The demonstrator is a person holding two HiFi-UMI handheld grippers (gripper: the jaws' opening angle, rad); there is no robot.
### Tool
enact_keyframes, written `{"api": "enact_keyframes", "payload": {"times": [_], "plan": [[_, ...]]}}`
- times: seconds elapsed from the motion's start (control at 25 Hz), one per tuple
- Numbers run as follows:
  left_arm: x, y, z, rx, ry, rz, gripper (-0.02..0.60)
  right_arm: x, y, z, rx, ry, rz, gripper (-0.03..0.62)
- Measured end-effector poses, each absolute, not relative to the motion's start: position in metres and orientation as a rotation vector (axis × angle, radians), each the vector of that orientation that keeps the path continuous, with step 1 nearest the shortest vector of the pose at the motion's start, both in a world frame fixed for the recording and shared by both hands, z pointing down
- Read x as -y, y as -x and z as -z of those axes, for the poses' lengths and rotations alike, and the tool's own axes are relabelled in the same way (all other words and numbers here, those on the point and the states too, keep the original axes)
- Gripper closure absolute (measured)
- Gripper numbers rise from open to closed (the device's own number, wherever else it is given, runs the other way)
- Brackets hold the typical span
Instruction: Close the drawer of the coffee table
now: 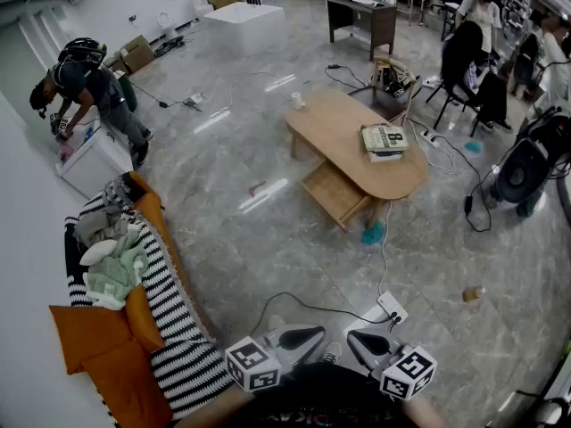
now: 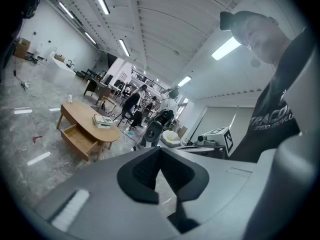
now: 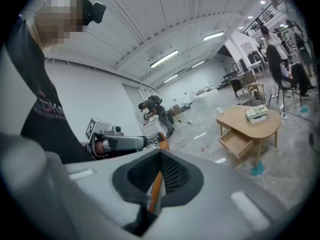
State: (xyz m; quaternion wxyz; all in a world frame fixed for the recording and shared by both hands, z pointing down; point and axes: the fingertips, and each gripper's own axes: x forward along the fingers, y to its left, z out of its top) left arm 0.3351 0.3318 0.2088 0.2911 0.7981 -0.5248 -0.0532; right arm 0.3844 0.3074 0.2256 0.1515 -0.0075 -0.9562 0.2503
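Polished grey stone floor, big open hall, people working on the far side of the bench (image 1: 339, 127). That's the low oval wooden coffee table, well apart from me across the floor.

Drawer (image 1: 335, 194) hangs out of the bench's long side, the side facing me. It's pulled well out and looks empty from here. Stack of books (image 1: 384, 138) sits on the bench top above and to the right of the drawer, with a pale cup (image 1: 297, 101) at the bench's far left end. Teal object (image 1: 373, 233) lies on the floor by the bench leg nearest me. White cable runs from there toward me to a power strip (image 1: 391, 308).

Left gripper (image 1: 308, 335) and right gripper (image 1: 364, 341) are both low by my body, nowhere near the bench. Jaws are together on each, nothing held.

Plan, my read:
- close the distance first, step around the cable and strip
- get low, the drawer front sits low
- keep jaws together and use them as blunt pushers
- one tip either side of the drawer front's centre, push square along the runners so it doesn't rack
- go slowly, as the bench may skate on this floor
- stop when the front is flush

Text: top book cover has bold print, too small to read. My dark shirt has lettering, cut off. Square markers on the gripper cubes only. No brand visible.
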Motion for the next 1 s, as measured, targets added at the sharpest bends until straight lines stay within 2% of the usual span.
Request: {"api": "enact_keyframes", "payload": {"times": [1.0], "plan": [[-0.327, -0.328, -0.203, 1.433, -2.131, 0.129, 0.583, -0.3, -0.385, -0.216, 2.804, 0.065, -0.716, 0.594]]}}
